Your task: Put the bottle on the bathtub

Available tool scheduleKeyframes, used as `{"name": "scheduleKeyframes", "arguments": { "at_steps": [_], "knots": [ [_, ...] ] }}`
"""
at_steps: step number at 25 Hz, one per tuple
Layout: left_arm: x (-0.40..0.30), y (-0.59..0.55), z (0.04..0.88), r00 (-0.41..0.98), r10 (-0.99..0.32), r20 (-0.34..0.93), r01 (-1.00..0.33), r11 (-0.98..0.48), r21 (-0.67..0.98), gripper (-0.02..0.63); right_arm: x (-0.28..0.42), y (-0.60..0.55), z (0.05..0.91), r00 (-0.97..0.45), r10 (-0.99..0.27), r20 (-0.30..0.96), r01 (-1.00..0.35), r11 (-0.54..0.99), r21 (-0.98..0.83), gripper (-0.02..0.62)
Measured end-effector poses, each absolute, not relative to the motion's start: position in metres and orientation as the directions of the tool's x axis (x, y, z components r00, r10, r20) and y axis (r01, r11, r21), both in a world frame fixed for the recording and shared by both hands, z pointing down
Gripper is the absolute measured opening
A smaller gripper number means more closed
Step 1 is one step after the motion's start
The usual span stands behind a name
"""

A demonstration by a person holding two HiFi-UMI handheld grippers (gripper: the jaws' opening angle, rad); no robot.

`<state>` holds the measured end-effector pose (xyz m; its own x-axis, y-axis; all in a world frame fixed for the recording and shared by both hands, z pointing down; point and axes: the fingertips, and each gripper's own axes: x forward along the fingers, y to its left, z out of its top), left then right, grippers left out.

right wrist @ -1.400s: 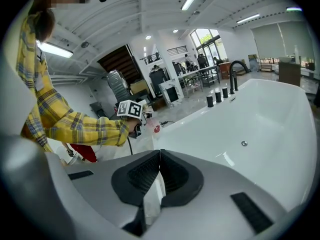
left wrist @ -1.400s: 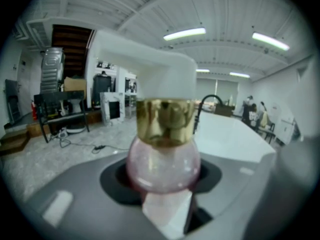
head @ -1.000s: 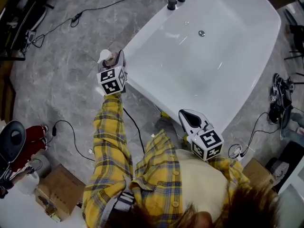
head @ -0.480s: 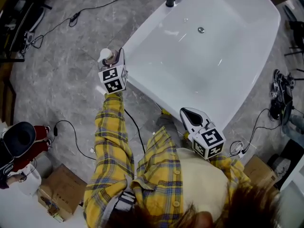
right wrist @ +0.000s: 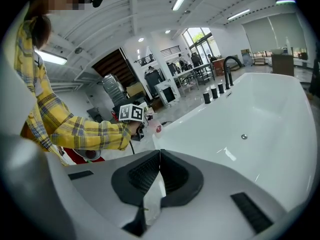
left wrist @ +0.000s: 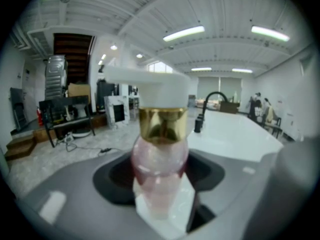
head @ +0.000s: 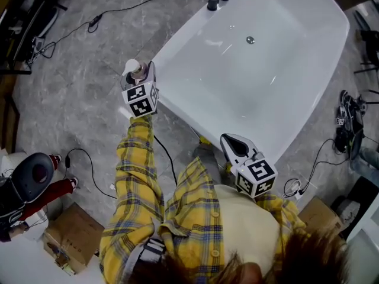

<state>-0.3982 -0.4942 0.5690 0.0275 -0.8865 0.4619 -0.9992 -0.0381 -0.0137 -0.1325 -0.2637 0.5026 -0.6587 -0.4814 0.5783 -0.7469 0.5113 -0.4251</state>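
Observation:
A pink bottle with a gold collar and a white pump cap stands upright at the near left corner of the white bathtub; a white surface shows under its base. My left gripper is around it. Its jaws have just been opening, and dark gaps show on both sides of the bottle between them. My right gripper hovers over the tub's near rim, shut and empty, its pads meeting in the right gripper view.
Black taps stand at the tub's far end, and a drain lies in its basin. Cables run over the grey stone floor. A cardboard box sits at the lower left, and dark gear lies to the right.
Both grippers keep their places. At the lower left, the dark round object and the red sleeve have shifted about.

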Motion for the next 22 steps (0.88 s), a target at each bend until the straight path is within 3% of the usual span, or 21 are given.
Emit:
{"name": "scheduleKeyframes", "arguments": {
  "at_steps": [16,22],
  "knots": [
    [-0.399,-0.430,0.570,-0.061,-0.864,0.499,-0.998,0.058,-0.022,0.274,-0.096,-0.242,0.490,-0.665,-0.509,0.546,-0.743,0.525,-0.416,0.015],
    [-0.380,-0.392,0.549,-0.025,-0.874,0.486,-1.000,0.027,-0.003,0.273,-0.086,-0.235,0.481,-0.666,-0.527,0.527,-0.743,0.531,-0.408,0.014]
  ]
}}
